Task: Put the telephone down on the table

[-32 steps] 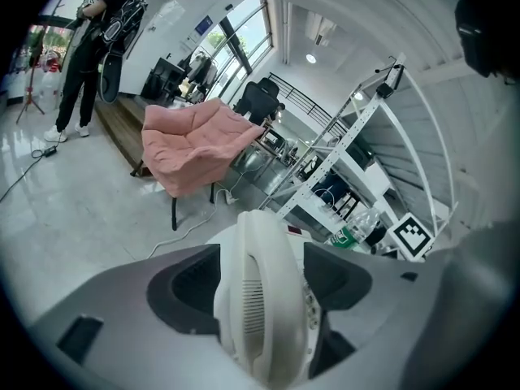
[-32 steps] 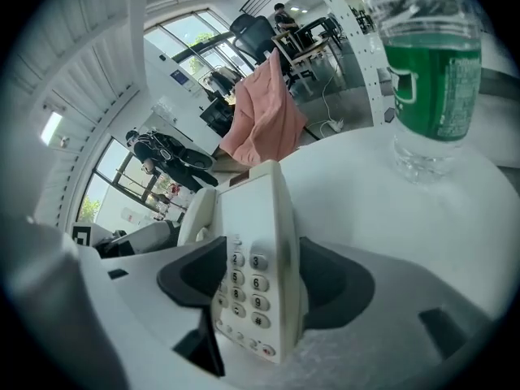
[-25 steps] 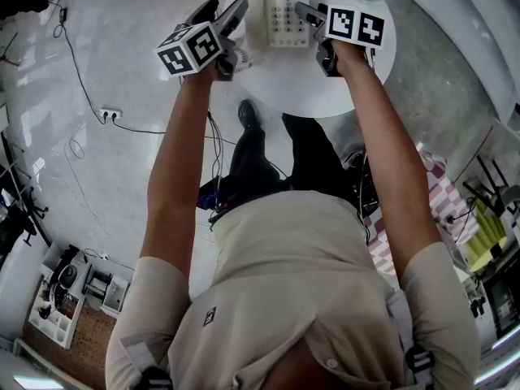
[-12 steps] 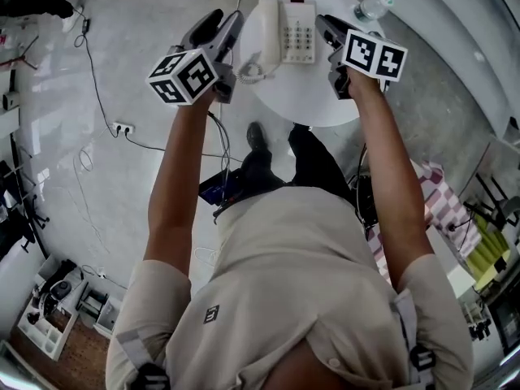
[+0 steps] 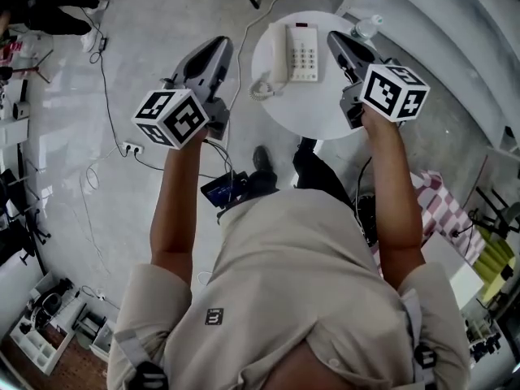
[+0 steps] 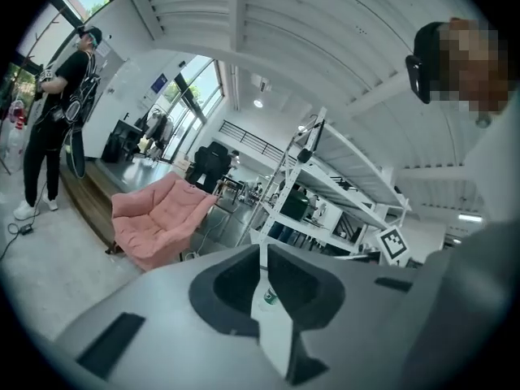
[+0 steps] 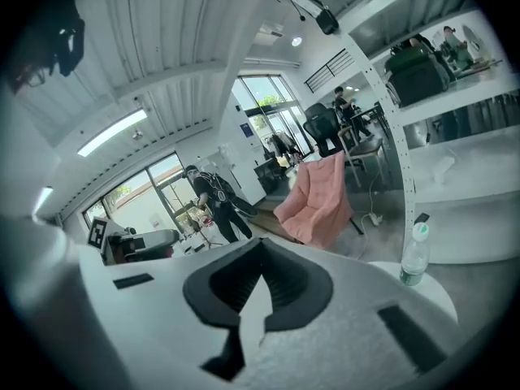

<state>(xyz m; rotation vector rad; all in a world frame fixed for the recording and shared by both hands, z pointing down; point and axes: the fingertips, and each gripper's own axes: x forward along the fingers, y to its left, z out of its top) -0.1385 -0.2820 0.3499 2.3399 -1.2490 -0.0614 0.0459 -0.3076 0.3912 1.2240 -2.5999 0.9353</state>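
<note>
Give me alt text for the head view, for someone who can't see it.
Seen from above, a white telephone sits on a small round white table, a plastic bottle at its far edge. The person holds the left gripper and right gripper raised on either side, fingers closed and empty.

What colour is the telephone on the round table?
The telephone is white; the head view shows it best.

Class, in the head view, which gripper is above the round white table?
The right gripper: its shut jaws overlie the table beside the telephone, while the left gripper is over the floor.
</note>
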